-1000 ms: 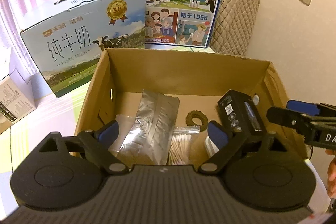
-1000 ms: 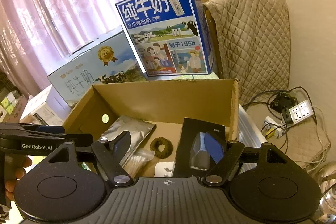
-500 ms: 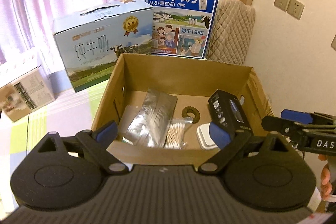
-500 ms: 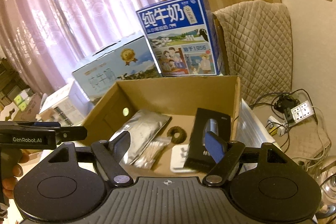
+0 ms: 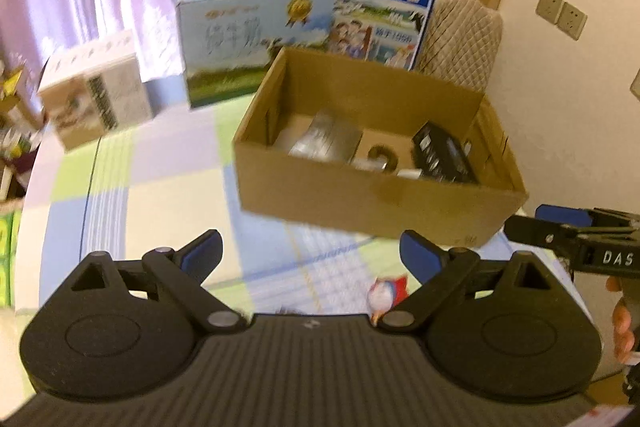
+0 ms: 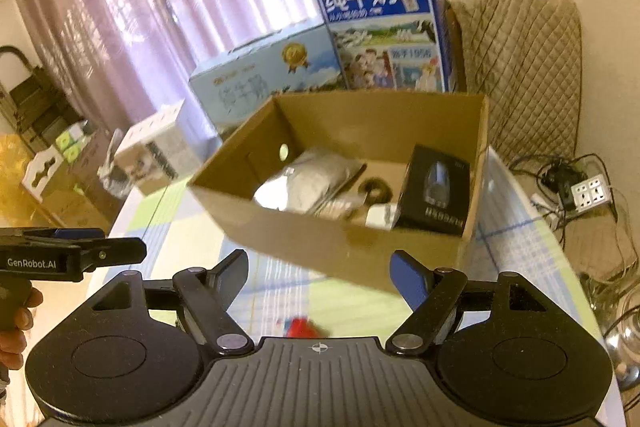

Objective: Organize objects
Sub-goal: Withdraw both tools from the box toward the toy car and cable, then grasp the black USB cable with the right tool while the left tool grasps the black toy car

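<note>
Both claws are released and carry nothing. Just under the left claw (image 5: 310,251) a small red-and-white item (image 5: 386,295) lies on the checked surface (image 5: 160,187), likely the next thing to collect. Beyond both, ahead of the right claw (image 6: 318,267), the cardboard box (image 6: 320,239) gathers a foil pouch (image 6: 308,183) and a black carton (image 6: 436,187). Milk cases (image 6: 272,75) stand behind it.

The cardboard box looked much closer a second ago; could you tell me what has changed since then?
Both grippers have drawn back from the cardboard box: the left gripper and right gripper, earlier over its contents, now hover open and empty above the tablecloth. The foil pouch, black box and ring inside lie as before.
</note>
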`<state>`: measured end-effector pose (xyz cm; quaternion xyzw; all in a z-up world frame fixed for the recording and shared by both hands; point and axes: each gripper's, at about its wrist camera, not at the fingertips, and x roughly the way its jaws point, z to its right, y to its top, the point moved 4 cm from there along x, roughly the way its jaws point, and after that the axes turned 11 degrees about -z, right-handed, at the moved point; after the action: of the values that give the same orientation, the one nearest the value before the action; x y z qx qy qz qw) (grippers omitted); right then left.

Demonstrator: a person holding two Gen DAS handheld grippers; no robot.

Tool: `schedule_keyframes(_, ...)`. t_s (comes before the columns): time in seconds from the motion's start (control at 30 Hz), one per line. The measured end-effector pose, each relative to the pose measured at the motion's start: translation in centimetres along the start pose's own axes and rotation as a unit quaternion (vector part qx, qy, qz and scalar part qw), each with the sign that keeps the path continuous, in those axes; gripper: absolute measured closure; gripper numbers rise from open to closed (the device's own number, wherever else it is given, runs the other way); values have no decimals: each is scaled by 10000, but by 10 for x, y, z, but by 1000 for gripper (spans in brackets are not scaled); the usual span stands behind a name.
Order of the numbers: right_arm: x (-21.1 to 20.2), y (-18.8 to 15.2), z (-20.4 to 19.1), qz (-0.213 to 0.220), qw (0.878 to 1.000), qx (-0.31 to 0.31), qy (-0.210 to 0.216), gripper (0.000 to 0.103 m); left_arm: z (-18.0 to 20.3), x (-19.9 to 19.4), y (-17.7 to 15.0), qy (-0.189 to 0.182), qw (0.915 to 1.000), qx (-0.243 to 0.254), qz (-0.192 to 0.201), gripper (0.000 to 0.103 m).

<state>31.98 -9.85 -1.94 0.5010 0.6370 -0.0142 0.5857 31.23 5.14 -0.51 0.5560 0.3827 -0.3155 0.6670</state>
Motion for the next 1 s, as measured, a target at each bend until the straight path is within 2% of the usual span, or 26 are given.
schedule_keyframes(0.27,7,-28,-9,-331,9994,-61,66,28,-17,6,-44,104,9990,-320,-293,9)
schedule_keyframes(0.5,20,-55,-14,-678,9976,-151,14,28,-21,12,-74,167,9978,-393,-515,9)
schedule_keyframes(1.0,42,-86,-22,-1212,9923,-246,-15,28,-32,33,-114,192,9933,-481,-1038,10)
